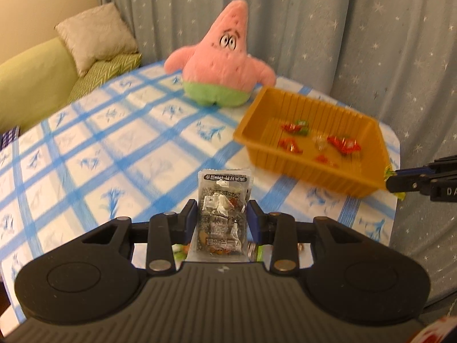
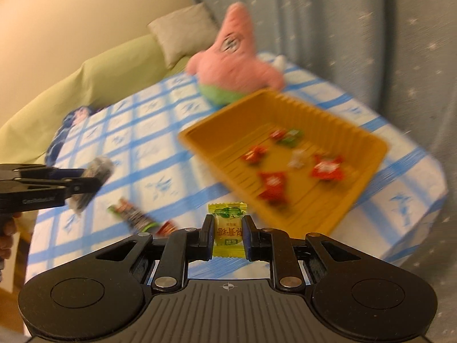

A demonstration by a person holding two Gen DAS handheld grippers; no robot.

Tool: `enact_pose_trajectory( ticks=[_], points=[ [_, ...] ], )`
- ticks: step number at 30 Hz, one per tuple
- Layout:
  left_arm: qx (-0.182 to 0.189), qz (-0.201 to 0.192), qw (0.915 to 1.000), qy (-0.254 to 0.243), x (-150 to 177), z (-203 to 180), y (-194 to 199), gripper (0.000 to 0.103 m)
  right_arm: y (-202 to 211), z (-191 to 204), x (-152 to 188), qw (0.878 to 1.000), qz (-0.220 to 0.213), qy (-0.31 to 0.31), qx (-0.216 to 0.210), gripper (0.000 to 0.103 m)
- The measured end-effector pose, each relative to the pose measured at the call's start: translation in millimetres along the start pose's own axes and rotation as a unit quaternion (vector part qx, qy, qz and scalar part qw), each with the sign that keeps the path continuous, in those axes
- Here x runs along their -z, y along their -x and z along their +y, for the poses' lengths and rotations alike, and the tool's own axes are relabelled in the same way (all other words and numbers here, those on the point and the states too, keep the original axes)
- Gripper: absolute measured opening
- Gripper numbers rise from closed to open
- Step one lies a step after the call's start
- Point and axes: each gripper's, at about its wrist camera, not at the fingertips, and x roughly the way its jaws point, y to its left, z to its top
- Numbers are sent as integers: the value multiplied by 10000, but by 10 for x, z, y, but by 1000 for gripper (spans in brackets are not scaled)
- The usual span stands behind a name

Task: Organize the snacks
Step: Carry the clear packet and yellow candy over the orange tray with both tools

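Observation:
My left gripper [image 1: 222, 214] is shut on a grey and black snack packet [image 1: 223, 200], held above the checked tablecloth. In the right wrist view the same gripper [image 2: 94, 183] shows at the left edge with that packet [image 2: 97, 171]. My right gripper [image 2: 228, 225] is shut on a yellow candy [image 2: 227, 228], and its fingers [image 1: 400, 183] reach in from the right beside the tray's near corner. An orange ribbed tray [image 1: 257, 120] [image 2: 228, 125] holds several red wrapped candies [image 1: 342, 144] [image 2: 327, 168]. Two more snacks, a dark bar [image 2: 132, 215] and a red piece [image 2: 165, 228], lie on the cloth.
A pink star plush toy [image 1: 220, 65] [image 2: 231, 63] sits at the table's far side behind the tray. A green sofa with a beige cushion [image 1: 94, 37] stands to the left, and a star-patterned curtain [image 1: 342, 28] hangs behind. The table edge [image 2: 414, 228] falls away on the right.

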Motion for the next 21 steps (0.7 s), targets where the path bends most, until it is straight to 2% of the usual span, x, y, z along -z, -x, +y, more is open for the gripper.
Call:
enact_pose_trajectory(
  ticks=[9, 21],
  points=[
    [237, -299, 9991, -179, -471, -164, -144, 34, 73, -350, -258, 9987, -347, -85, 363, 20],
    [489, -315, 9974, -430, -991, -462, -574, 34, -196, -682, -548, 9988, -291, -168, 349, 20]
  ],
)
